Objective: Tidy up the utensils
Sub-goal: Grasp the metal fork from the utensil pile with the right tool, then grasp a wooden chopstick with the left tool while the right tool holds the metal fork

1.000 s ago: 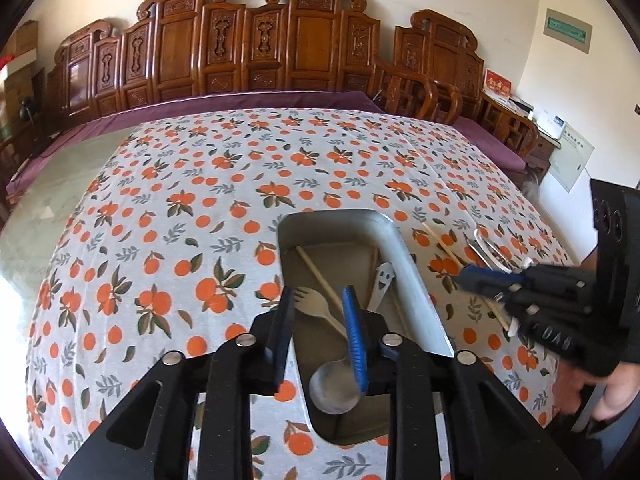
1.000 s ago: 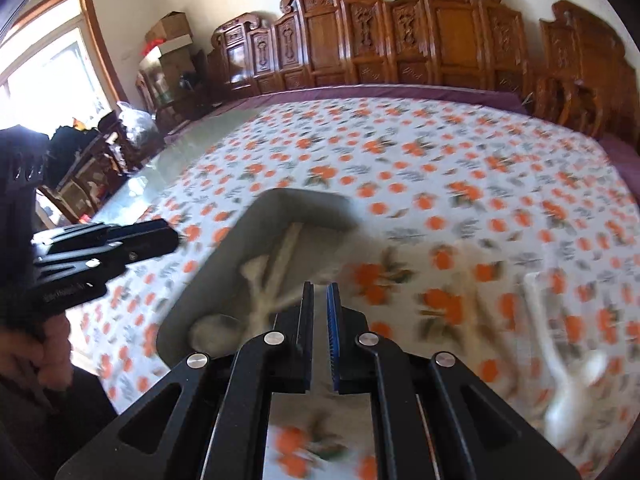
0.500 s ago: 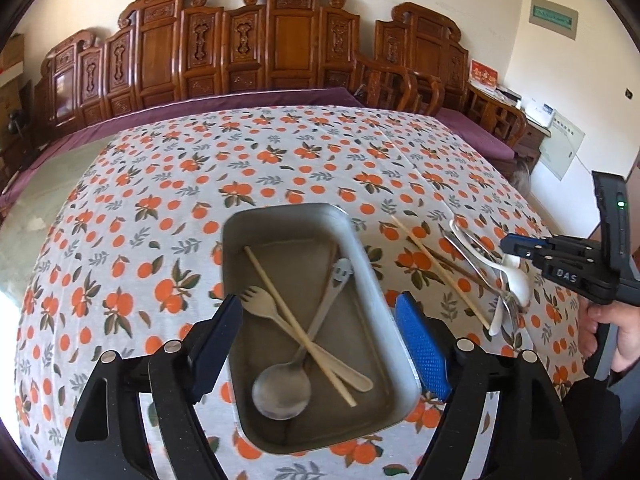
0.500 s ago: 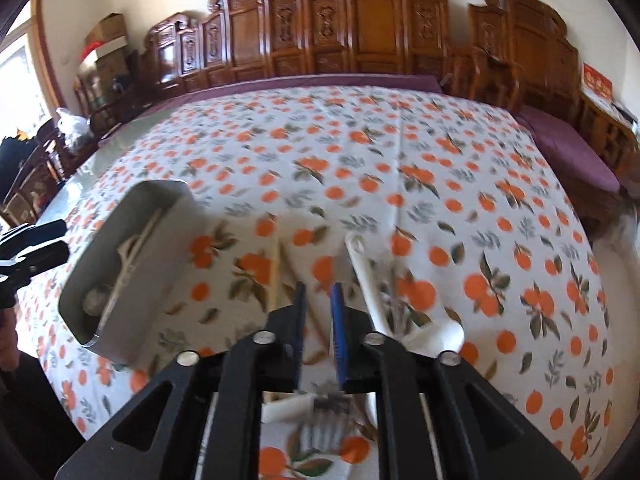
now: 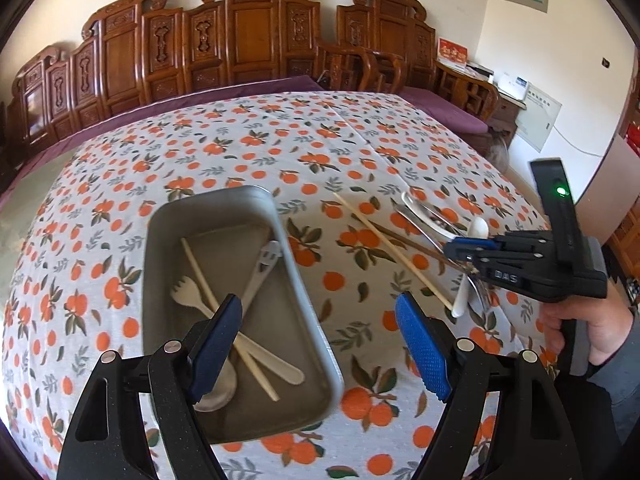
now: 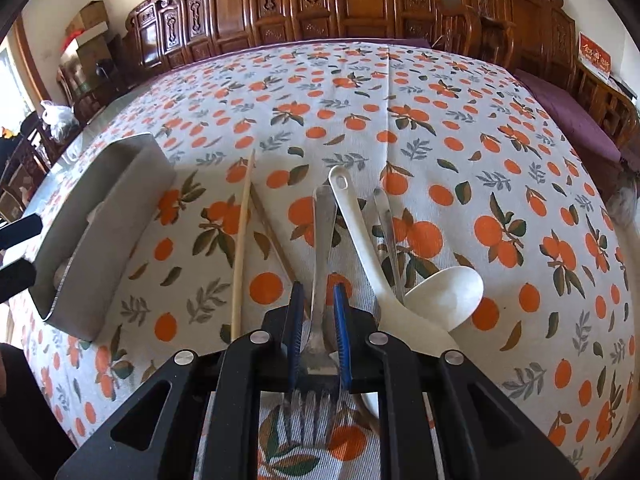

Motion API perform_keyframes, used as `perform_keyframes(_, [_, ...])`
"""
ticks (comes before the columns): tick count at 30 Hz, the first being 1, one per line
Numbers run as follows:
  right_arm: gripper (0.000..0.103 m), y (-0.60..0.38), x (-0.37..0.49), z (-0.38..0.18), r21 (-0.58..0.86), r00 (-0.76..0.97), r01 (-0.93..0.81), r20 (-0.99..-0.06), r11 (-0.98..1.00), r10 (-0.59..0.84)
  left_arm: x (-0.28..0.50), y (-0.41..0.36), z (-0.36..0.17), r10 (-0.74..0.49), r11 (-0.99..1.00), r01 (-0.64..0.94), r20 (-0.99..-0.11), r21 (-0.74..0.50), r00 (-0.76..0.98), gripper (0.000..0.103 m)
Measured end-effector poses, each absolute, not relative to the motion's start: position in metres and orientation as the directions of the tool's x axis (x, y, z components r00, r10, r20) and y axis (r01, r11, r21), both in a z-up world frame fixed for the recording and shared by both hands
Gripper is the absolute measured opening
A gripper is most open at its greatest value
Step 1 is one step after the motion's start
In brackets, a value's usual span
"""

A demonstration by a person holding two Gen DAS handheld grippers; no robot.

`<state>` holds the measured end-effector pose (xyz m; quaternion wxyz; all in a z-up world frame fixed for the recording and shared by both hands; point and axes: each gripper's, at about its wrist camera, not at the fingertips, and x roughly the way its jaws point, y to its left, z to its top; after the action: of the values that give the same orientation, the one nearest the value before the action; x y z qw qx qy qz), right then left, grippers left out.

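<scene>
A grey metal tray point(image 5: 296, 280) holds a pale fork point(image 5: 188, 294), a chopstick point(image 5: 200, 272), a white slotted utensil point(image 5: 266, 260) and a metal spoon point(image 5: 218, 394). My left gripper point(image 5: 320, 344) hangs open over the tray's near right corner, with nothing between its blue pads. To the right, loose utensils lie on the cloth: a metal fork point(image 6: 322, 240), a white ladle point(image 6: 440, 292), two chopsticks point(image 6: 242, 240) and another metal piece point(image 6: 384, 216). My right gripper point(image 6: 318, 292) is low over the fork. Its jaws stand narrowly apart astride the handle, and the fork lies flat.
An orange-patterned tablecloth point(image 5: 240, 152) covers the table. Carved wooden chairs point(image 5: 248, 40) line its far side. A person's hand point(image 5: 600, 328) holds the right gripper point(image 5: 460, 250) at the table's right edge. The left gripper's fingers point(image 6: 20, 226) show beside the tray point(image 6: 104, 216).
My left gripper's jaws went from narrow around the metal spoon's handle to wide open, and the spoon lies in the tray. My right gripper swung from the tray to the loose utensils and came down astride the fork.
</scene>
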<state>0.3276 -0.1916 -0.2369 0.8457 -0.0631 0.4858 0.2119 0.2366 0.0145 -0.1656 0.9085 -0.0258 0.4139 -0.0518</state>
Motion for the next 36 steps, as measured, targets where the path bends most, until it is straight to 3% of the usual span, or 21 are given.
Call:
perform_keyframes(15, [0.017,-0.191,0.34,-0.244,0.158,0.416,-0.382,-0.85,0.911,0.322,0.241,-0.011,-0.178,-0.122,0.992,0.098,-0.769,-0.077,0.627,0.076])
perform_keyframes(17, [0.01,-0.192,0.343,-0.246,0.172,0.41,-0.37,-0.852,0.913,0.326,0.242,-0.014,-0.179,-0.121,0.992,0.097,-0.771,-0.077,0.626,0.076])
perform_keyframes(25, [0.009,-0.189,0.343,-0.244,0.151,0.416,-0.386,-0.852,0.91,0.318,0.241,-0.027,-0.181,-0.109,0.994,0.095,-0.771,-0.063,0.628,0.076])
perform_keyframes(36, [0.008,-0.208,0.321,-0.212,0.223,0.47,-0.424,-0.774,0.878,0.424,0.246,-0.042,-0.179,-0.084,0.995,0.093,-0.768,-0.031,0.636,0.076])
